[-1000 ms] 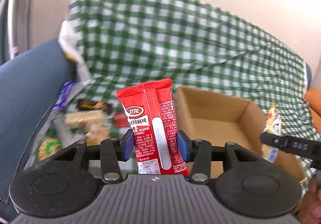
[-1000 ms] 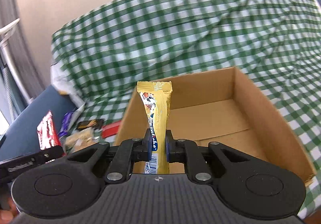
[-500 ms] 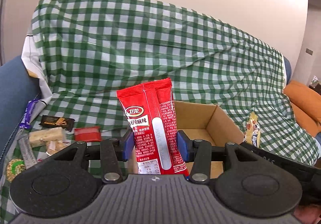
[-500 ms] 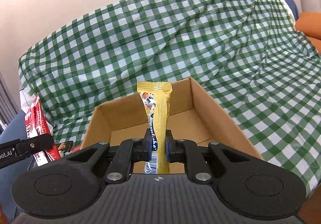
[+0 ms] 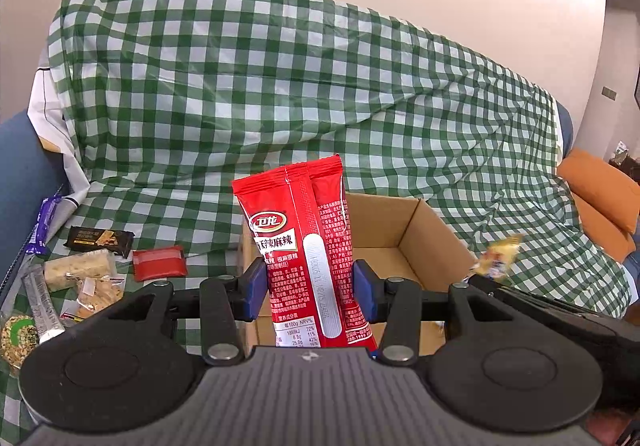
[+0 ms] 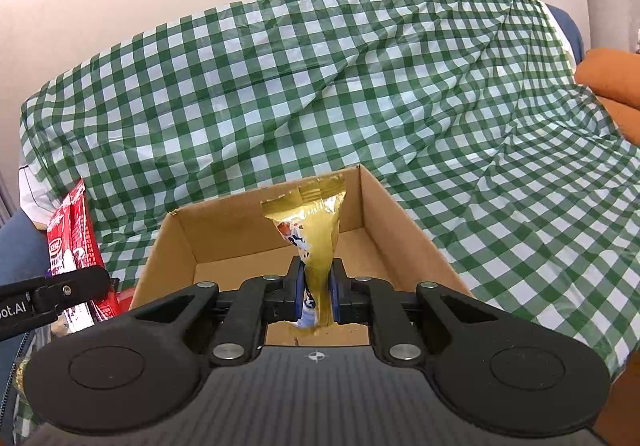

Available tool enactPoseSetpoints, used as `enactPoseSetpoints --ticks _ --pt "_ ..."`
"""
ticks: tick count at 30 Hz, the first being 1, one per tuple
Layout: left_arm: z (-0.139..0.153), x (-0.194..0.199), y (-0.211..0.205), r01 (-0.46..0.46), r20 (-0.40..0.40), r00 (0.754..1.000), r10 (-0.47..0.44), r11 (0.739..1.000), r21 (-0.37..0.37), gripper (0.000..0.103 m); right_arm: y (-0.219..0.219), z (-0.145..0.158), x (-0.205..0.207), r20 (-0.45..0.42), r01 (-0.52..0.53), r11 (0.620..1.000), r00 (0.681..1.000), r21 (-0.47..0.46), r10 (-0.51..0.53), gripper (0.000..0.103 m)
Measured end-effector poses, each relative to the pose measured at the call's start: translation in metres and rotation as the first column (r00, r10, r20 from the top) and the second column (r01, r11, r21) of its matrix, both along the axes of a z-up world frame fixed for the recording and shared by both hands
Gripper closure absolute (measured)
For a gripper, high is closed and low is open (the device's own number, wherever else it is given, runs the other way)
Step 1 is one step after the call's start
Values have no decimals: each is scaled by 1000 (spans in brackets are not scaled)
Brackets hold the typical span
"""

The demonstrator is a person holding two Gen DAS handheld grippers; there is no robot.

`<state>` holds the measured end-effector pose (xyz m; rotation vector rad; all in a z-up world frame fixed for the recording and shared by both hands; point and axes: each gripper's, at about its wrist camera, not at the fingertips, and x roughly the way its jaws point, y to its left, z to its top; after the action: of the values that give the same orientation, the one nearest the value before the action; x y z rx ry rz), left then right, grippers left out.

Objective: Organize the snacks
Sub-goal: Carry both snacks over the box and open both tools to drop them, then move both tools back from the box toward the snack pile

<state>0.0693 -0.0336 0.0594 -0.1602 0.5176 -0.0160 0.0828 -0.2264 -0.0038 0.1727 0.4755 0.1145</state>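
Loose snacks lie at far left on the checked cloth. The left gripper clamps an upright red packet before the open cardboard box. The right gripper pinches a gold packet over the box.

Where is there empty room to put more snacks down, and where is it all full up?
The cardboard box has bare floor showing between its walls. The checked cloth to the right of the box, toward the orange cushion, is bare too. It is crowded left of the box: the small red packet, dark bar and nougat bar lie close together there.
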Motion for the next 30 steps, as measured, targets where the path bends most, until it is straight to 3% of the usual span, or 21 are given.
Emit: enactPoseSetpoints --ticks 4,7,9,11,25,28,30 --pt "2 1 -1 13 4 1000 -13 1000 -8 48 2 0 1 -2 0 1000 1000 -17 0 89" --pt "3 -1 -1 15 13 1000 -15 1000 -15 34 3 0 -1 7 6 1000 1000 -29 -6 87" --pt "4 -3 -1 14 22 1000 -14 1000 -11 29 3 1 -1 10 10 999 1000 -30 -10 67" --pt "4 -5 -2 16 27 1000 -16 1000 -7 29 4 1 -2 13 21 999 1000 -39 -20 55" --pt "-23 -46 27 30 80 996 -34 998 59 29 23 -1 -7 46 -8 992 999 -123 14 54" --pt "-30 -50 50 17 60 998 -20 999 50 37 28 -2 -9 49 -38 992 998 -124 44 54" --pt "-33 -52 69 12 46 999 -14 999 48 51 34 -4 -12 48 -60 988 997 -145 68 54"
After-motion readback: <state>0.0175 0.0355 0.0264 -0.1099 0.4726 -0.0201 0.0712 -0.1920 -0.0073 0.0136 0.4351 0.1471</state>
